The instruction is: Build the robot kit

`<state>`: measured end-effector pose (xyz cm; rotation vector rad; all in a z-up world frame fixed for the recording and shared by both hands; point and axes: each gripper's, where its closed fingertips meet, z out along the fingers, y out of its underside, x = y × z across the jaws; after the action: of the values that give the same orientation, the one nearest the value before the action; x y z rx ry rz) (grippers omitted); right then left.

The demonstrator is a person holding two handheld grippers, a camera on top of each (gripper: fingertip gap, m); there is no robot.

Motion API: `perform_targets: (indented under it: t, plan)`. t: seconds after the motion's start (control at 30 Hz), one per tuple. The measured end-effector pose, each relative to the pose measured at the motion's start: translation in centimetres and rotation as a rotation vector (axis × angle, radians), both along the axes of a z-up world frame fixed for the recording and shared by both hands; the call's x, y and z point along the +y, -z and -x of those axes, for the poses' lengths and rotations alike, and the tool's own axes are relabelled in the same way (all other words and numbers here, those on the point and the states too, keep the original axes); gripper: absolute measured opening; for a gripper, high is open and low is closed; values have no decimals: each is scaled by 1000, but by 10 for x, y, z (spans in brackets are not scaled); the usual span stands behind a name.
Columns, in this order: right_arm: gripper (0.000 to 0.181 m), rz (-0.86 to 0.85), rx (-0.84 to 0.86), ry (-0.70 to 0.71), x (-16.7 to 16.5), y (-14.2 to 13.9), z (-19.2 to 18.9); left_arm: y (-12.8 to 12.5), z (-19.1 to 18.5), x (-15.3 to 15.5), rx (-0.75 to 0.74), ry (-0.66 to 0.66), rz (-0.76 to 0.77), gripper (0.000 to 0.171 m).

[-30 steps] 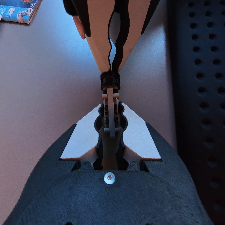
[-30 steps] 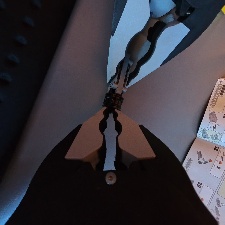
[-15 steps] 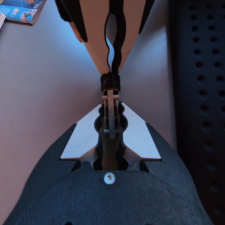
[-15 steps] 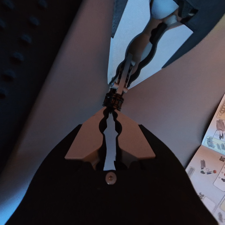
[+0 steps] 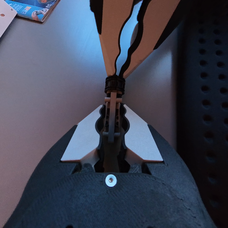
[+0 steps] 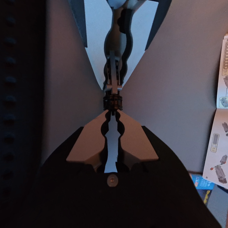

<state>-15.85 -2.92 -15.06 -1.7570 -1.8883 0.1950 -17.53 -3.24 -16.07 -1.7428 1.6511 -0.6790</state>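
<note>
From the left wrist view, the left gripper (image 5: pixel 112 107) is clamped on a grey toy-brick beam assembly (image 5: pixel 112 122), held above a smooth, dim grey tabletop (image 5: pixel 49 86). At the far end of that assembly sits a black ribbed wheel (image 5: pixel 114 85), and the right gripper (image 5: pixel 116 74) meets it from the other side, tips pinched together at the wheel. Right of the assembly runs a dark perforated panel (image 5: pixel 209 98); far to its upper left lies a blue booklet (image 5: pixel 33 9).

From the right wrist view, the right gripper (image 6: pixel 112 111) is closed on a small black stub just under the wheel (image 6: pixel 112 103), with the assembly (image 6: pixel 113 75) beyond in the left gripper (image 6: pixel 112 83). An open instruction booklet (image 6: pixel 217 141) lies on the tabletop (image 6: pixel 172 86) well right of the assembly.
</note>
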Motion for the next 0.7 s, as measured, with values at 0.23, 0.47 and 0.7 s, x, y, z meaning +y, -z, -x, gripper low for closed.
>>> perform_targets:
  t: [0.23,0.47,0.7]
  plan:
    - [0,-39,39,192,6,0,-1,0,0,2,-2,-26,-5,23]
    - [0,-7,56,25,5,2,-1,0,-1,2,-18,3,-22,24]
    - [2,272,310,-114,3,2,-1,0,-1,1,-25,29,-2,24]
